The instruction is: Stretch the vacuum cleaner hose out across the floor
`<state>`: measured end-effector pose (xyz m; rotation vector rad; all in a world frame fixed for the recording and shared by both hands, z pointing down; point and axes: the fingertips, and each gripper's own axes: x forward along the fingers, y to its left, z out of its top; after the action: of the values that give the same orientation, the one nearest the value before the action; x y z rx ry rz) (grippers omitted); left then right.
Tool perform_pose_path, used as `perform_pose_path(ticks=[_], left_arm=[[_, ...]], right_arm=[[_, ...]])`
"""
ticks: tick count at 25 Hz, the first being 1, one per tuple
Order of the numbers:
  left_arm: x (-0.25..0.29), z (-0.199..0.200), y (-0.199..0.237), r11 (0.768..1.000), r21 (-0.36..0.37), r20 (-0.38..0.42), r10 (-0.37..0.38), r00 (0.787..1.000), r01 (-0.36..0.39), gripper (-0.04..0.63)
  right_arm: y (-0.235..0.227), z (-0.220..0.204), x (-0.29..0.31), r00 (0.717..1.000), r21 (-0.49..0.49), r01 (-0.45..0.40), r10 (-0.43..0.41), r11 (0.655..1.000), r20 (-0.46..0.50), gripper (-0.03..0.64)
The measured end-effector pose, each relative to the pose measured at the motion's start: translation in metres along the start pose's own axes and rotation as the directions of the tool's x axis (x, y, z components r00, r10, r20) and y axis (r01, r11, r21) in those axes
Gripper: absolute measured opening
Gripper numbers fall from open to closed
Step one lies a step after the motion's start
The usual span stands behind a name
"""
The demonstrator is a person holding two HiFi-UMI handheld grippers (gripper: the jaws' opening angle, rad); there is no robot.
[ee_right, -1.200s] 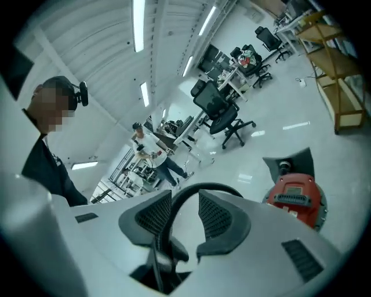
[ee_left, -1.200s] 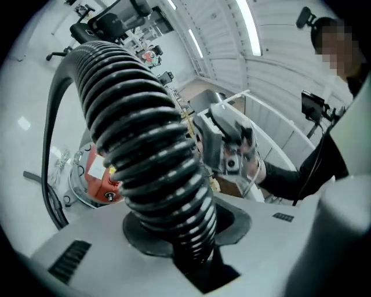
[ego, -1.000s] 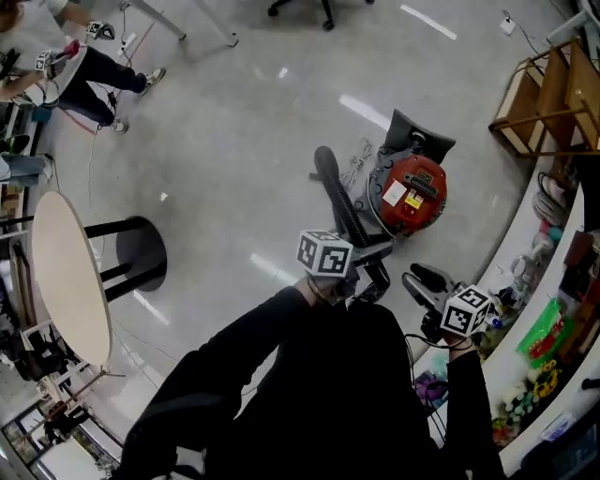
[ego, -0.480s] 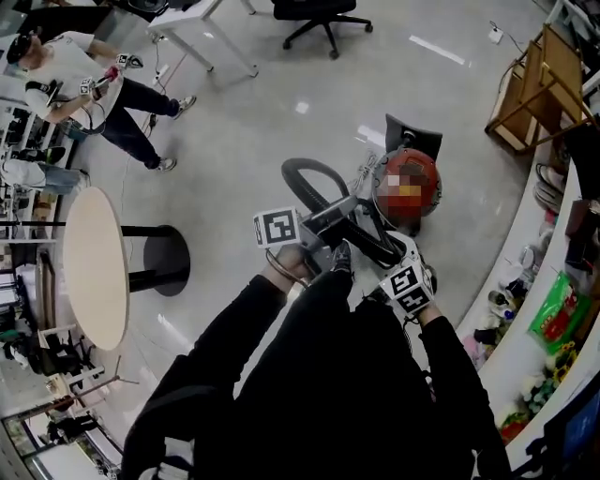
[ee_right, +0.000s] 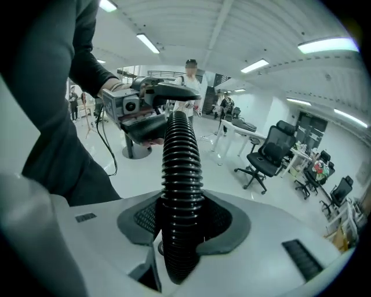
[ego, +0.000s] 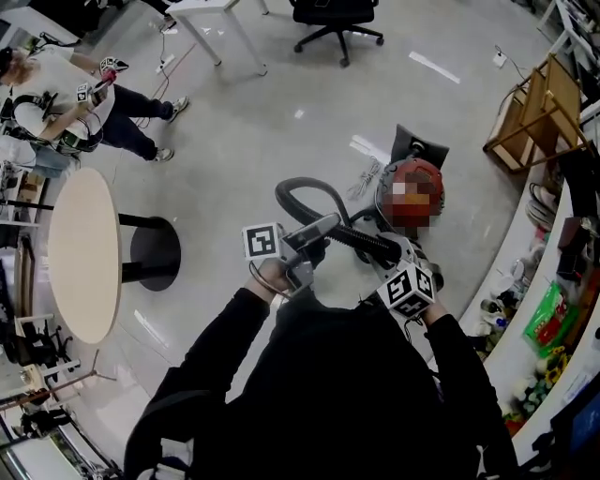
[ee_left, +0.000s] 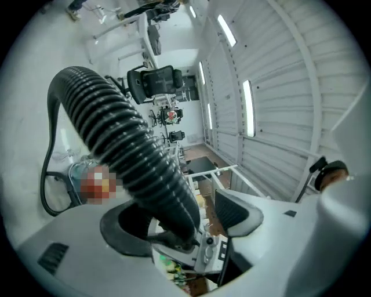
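Right claw (ee_right: 182, 223) grips the black ribbed hose (ee_right: 181, 168) with both pads pressed to it, its jaws having just closed in. The left claw (ee_left: 188, 220), further along the same hose, has just spread its jaws wide, so that the hose leans on one pad and stands clear of the other. Both claws are held up in front of a person in dark sleeves, above a pale, glossy floor (ego: 281, 103) that spreads out ahead of them. Well off to the left of the left claw stands a round table (ego: 82, 253) on a dark pedestal. Far ahead of both claws is a black office chair (ego: 337, 14). Just ahead of the right claw, the red vacuum cleaner (ego: 417, 171) sits on the floor. Beyond the left claw the hose swings out in a loop and curves back toward the cleaner.
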<state>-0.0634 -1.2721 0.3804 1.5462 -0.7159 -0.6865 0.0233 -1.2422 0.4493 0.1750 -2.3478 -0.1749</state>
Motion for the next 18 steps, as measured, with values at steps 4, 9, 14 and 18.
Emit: perform_pose_path(ticks=[4, 9, 14, 18], left_arm=[[-0.117, 0.033, 0.02, 0.986, -0.133, 0.13, -0.081, 0.988, 0.099, 0.328], [-0.229, 0.105, 0.02, 0.947, 0.3, 0.088, 0.095, 0.992, -0.117, 0.328], [-0.242, 0.199, -0.018, 0.359, 0.895, 0.123, 0.374, 0.919, -0.265, 0.328], [-0.199, 0.231, -0.042, -0.022, 0.982, 0.179, 0.415, 0.892, -0.187, 0.328]], right_arm=[[0.006, 0.042, 0.049, 0.999, -0.037, -0.022, 0.02, 0.999, -0.051, 0.163], [-0.019, 0.1, 0.093, 0.996, 0.016, 0.003, -0.001, 1.0, -0.084, 0.16], [-0.055, 0.163, 0.121, 0.996, 0.08, 0.033, -0.026, 0.996, -0.082, 0.161], [-0.081, 0.197, 0.132, 0.998, 0.102, -0.016, 0.021, 0.995, -0.051, 0.161]])
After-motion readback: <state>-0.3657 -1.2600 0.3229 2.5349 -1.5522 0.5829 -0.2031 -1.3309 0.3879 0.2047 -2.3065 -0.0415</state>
